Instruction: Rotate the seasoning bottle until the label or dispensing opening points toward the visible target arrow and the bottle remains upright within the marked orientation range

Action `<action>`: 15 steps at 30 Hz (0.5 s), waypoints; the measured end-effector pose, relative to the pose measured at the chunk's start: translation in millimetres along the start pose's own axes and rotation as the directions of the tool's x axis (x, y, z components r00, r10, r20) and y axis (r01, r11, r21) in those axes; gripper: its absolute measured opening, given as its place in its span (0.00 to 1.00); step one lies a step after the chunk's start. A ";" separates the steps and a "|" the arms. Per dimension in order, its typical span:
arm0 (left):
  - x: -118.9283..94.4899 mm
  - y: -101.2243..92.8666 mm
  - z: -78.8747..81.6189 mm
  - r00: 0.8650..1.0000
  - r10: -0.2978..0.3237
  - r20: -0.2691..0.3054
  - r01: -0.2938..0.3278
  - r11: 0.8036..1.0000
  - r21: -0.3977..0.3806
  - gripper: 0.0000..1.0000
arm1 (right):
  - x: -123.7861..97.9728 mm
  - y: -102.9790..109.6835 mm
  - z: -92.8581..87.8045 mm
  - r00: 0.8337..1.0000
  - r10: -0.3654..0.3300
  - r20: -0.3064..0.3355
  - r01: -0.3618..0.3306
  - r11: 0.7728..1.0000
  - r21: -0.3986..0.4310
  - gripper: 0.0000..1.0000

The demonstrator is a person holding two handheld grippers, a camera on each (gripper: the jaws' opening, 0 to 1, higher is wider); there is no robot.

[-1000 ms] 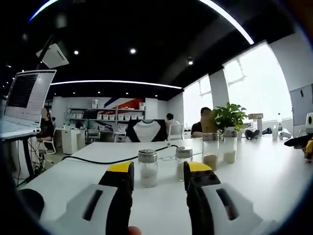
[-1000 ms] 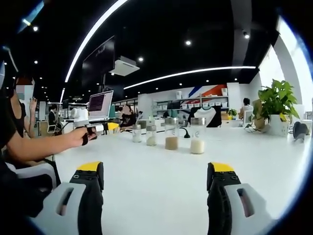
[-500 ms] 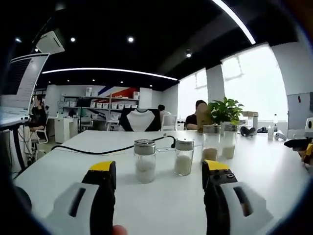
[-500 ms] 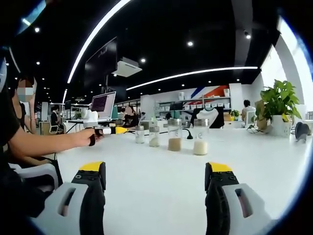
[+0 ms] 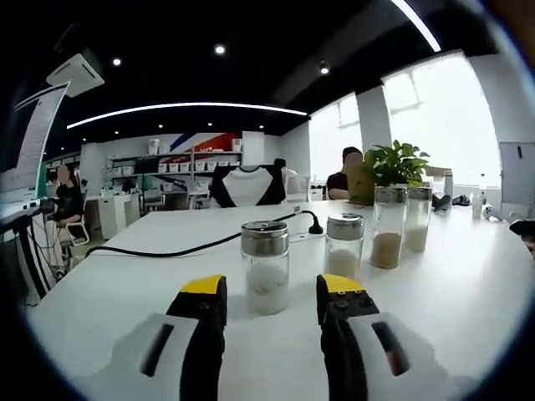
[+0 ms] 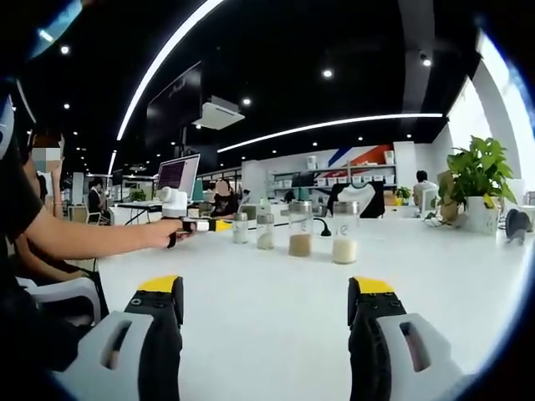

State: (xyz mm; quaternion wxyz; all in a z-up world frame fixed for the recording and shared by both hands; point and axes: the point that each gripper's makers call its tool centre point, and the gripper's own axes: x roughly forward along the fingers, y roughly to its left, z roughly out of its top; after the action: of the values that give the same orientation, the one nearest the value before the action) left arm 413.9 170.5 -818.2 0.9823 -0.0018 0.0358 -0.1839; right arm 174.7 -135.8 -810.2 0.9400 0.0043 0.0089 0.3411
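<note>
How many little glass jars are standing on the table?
4, in a row on the white table: short silver-lidded glass jar nearest the left jaws, second short jar, tan-filled tall jar, white-filled tall jar.

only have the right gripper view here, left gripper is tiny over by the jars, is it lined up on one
Observer: Yes. In the left gripper view the left gripper is open, and the nearest short bottle stands upright in line with the gap, touching neither jaw.
Operator: anything close behind it
Observer: A black cable runs across the table just behind that bottle.
</note>
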 end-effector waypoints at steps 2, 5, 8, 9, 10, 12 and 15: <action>0.8 4.2 2.4 1.000 0.016 0.017 -0.016 1.000 -0.005 0.40 | 0.7 3.6 0.9 1.000 0.014 0.010 -0.015 1.000 0.013 0.77; 6.3 6.3 0.8 1.000 0.018 0.015 -0.018 1.000 0.005 0.44 | 2.9 5.6 -0.3 1.000 0.016 0.005 -0.016 1.000 0.011 0.78; 12.1 8.0 -1.7 1.000 0.020 0.002 -0.020 1.000 0.020 0.43 | 4.8 5.1 -2.2 1.000 0.008 -0.004 -0.008 1.000 0.001 0.80; 14.0 9.3 -2.6 1.000 0.025 -0.006 -0.025 0.999 0.022 0.45 | 4.9 5.2 -2.4 1.000 0.008 -0.005 -0.008 1.000 0.001 0.80; 16.2 10.3 -2.5 1.000 0.028 -0.006 -0.028 0.999 0.022 0.46 | 5.0 5.4 -2.6 1.000 0.009 -0.005 -0.009 1.000 0.001 0.80; 20.5 9.7 -0.6 1.000 0.020 0.007 -0.020 1.000 0.015 0.42 | 5.2 5.9 -2.7 1.000 0.010 -0.007 -0.010 1.000 0.002 0.80; 26.9 6.2 2.4 1.000 0.015 0.019 -0.016 0.999 0.030 0.42 | 5.5 5.5 -2.6 1.000 0.007 -0.009 -0.007 1.000 0.001 0.80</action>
State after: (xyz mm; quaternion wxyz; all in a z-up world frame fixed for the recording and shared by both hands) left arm 441.3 166.6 -817.7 0.9839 0.0115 0.0236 -0.1767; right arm 175.3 -128.1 -812.8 0.9387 0.0031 0.0131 0.3445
